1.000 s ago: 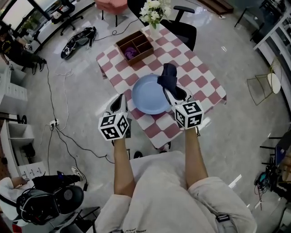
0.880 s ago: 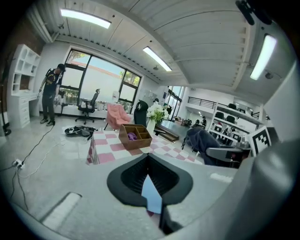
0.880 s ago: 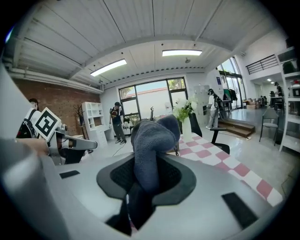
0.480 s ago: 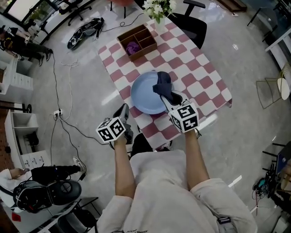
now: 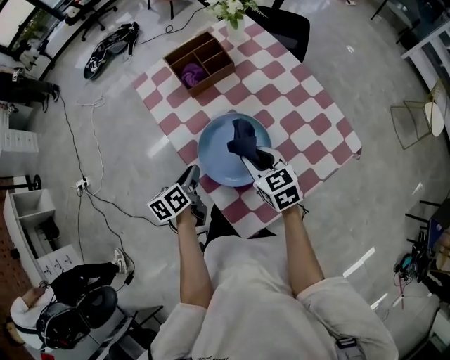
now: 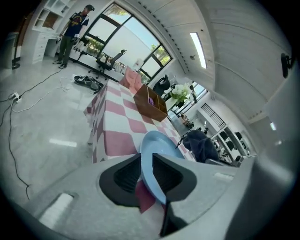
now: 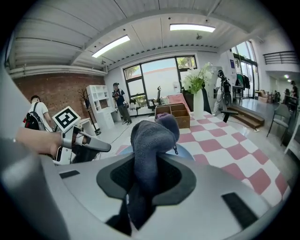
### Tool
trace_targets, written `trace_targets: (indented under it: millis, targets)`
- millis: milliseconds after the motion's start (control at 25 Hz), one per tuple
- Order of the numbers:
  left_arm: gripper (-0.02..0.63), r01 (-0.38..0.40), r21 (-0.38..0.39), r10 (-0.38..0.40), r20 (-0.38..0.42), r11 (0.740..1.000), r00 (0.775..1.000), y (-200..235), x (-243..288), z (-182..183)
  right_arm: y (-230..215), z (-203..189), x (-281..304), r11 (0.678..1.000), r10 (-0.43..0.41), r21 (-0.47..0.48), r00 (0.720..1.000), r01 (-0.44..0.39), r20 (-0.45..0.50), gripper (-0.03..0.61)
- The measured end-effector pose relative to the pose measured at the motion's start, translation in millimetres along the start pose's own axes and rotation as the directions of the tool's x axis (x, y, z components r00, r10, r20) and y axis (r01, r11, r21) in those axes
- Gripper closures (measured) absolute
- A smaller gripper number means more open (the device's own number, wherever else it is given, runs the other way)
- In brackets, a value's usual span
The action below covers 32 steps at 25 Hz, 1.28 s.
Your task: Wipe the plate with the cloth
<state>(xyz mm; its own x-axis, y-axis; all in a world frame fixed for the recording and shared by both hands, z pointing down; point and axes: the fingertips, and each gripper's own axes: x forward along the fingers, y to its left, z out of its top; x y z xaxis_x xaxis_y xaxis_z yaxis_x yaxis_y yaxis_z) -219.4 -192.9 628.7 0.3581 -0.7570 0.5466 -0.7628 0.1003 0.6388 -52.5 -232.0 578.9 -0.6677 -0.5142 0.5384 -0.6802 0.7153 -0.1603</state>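
A light blue plate point(image 5: 219, 160) lies on the pink-and-white checked table point(image 5: 309, 119), near its front edge. My left gripper point(image 5: 194, 177) is at the plate's near-left rim. In the left gripper view the plate point(image 6: 159, 143) runs between the two black pads, and the left gripper point(image 6: 146, 161) is shut on its rim. My right gripper point(image 5: 252, 159) is shut on a dark navy cloth point(image 5: 242, 137), which bunches over the plate's middle. In the right gripper view the cloth point(image 7: 150, 133) stands up out of the jaws of the right gripper point(image 7: 149, 159) and hides most of the plate point(image 7: 188, 153).
A wooden divided box point(image 5: 199, 63) with a purple item stands at the table's far side. A vase of white flowers point(image 5: 228, 10) and a black chair point(image 5: 285, 27) are beyond it. Cables point(image 5: 95, 176) trail on the floor at left.
The right gripper has carried the cloth from the plate's far-right rim toward its middle. The left gripper has come up against the plate's near-left rim.
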Motion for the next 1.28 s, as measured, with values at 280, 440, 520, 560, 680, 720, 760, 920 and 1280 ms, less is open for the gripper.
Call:
trace_targets:
  millis: [280,440,520,560,680,720,760,920,1280]
  targets:
    - [0.517,-0.005,0.085,0.020,-0.177,0.996,0.984,15,43,-5,-8,-6,27,0.999,-0.031,0.033,0.998,0.032,-0.048,0.474]
    - [0.515,-0.007,0.096,0.028,-0.225,0.995,0.974,18,62,1,-15,-2,35,0.997,-0.065,0.026,0.996,0.067,-0.065,0.472]
    - [0.515,-0.008,0.114,0.038,-0.254,0.993,0.966,21,70,3,-21,-6,38,0.995,-0.093,0.010,0.991,0.095,-0.098,0.472]
    - [0.515,-0.001,0.121,0.034,-0.268,0.993,0.963,19,74,4,-24,-8,40,0.994,-0.105,0.002,0.988,0.105,-0.112,0.472]
    - [0.517,0.019,0.139,0.025,-0.302,0.990,0.953,14,84,6,-28,-12,42,0.993,-0.116,-0.002,0.985,0.117,-0.127,0.472]
    - [0.517,0.022,0.147,0.025,-0.312,0.989,0.950,13,87,6,-28,-13,42,0.993,-0.117,0.000,0.985,0.118,-0.128,0.472]
    - [0.517,0.024,0.154,0.027,-0.322,0.988,0.946,12,90,5,-28,-14,42,0.993,-0.119,0.003,0.984,0.120,-0.130,0.472]
    - [0.522,0.007,0.168,0.051,-0.335,0.986,0.941,15,98,7,-31,-17,41,0.991,-0.126,0.020,0.982,0.130,-0.141,0.472]
    - [0.591,-0.001,0.160,0.051,-0.307,0.987,0.950,11,91,6,-36,-22,27,0.985,-0.132,0.088,0.981,0.146,-0.145,0.472]
